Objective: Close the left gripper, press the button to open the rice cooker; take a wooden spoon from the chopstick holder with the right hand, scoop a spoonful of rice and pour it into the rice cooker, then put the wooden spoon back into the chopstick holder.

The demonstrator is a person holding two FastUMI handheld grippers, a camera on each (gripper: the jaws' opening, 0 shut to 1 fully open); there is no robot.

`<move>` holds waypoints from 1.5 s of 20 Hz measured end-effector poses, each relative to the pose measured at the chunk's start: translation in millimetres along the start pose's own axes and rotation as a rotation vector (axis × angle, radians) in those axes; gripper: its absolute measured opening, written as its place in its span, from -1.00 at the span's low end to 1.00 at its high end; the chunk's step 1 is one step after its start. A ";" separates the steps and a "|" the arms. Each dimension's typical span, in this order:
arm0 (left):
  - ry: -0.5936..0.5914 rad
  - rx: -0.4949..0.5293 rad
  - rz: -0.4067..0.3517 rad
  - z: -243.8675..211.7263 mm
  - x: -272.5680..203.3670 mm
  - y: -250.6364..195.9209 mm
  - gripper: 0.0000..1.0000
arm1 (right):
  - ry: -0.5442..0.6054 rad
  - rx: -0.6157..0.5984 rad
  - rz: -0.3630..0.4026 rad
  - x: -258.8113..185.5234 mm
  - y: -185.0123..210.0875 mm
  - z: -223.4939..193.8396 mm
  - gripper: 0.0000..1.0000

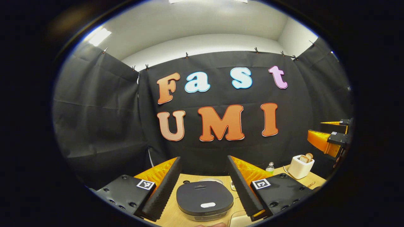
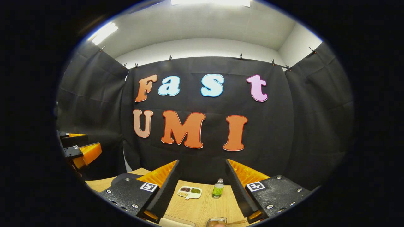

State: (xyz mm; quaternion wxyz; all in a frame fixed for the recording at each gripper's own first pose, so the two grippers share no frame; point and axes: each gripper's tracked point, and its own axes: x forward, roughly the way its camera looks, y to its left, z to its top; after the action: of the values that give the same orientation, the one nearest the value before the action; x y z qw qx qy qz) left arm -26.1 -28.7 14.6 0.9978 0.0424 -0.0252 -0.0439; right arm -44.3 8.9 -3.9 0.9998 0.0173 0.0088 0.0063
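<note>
left gripper (image 1: 204, 186) fingers spread, level above rice cooker (image 1: 204, 200); right gripper (image 2: 202, 189) fingers spread.

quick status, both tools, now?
Left tool: open, empty, above the closed rice cooker.
Right tool: open, empty, over the table.

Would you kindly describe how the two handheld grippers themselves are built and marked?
The left gripper and right gripper look alike: two long, wedge-shaped fingers with ribbed inner faces, mounted on black blocks fastened with visible screws. Each block carries a small square black-and-white marker tag. No cables are visible.
</note>
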 end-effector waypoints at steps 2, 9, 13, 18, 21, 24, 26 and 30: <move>-0.014 0.003 0.003 5.1 -1.2 1.2 0.92 | -0.009 0.014 -0.023 -2.4 -5.8 2.3 0.73; -0.004 -0.006 0.049 1.0 -1.3 6.2 0.94 | 0.004 0.028 -0.058 -6.2 -11.3 -4.2 0.80; -0.020 0.018 0.048 6.8 4.2 6.1 0.87 | 0.014 0.040 -0.076 -4.5 -15.7 -9.8 0.89; 0.008 0.025 0.066 1.2 15.1 11.7 0.71 | 0.036 0.039 -0.075 0.4 -18.5 -19.3 0.82; 0.049 0.027 0.084 -9.8 25.1 19.2 0.22 | 0.048 0.043 -0.087 4.0 -24.2 -25.9 0.82; 0.103 0.015 0.097 -23.9 37.0 25.9 -0.27 | 0.060 0.060 -0.105 6.5 -31.9 -30.5 0.82; 0.190 0.003 0.073 -43.8 44.6 24.8 -0.60 | 0.070 0.065 -0.120 7.5 -38.0 -34.5 0.82; 0.397 -0.092 0.012 -89.7 56.4 21.6 -0.82 | 0.083 0.068 -0.146 7.8 -50.2 -41.9 0.82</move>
State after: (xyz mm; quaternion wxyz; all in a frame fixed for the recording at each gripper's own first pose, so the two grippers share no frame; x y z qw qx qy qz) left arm 36.7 -4.9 -70.2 0.9843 0.0047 0.1738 -0.0299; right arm -36.7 -39.7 -47.6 0.9952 0.0501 0.0519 -0.0663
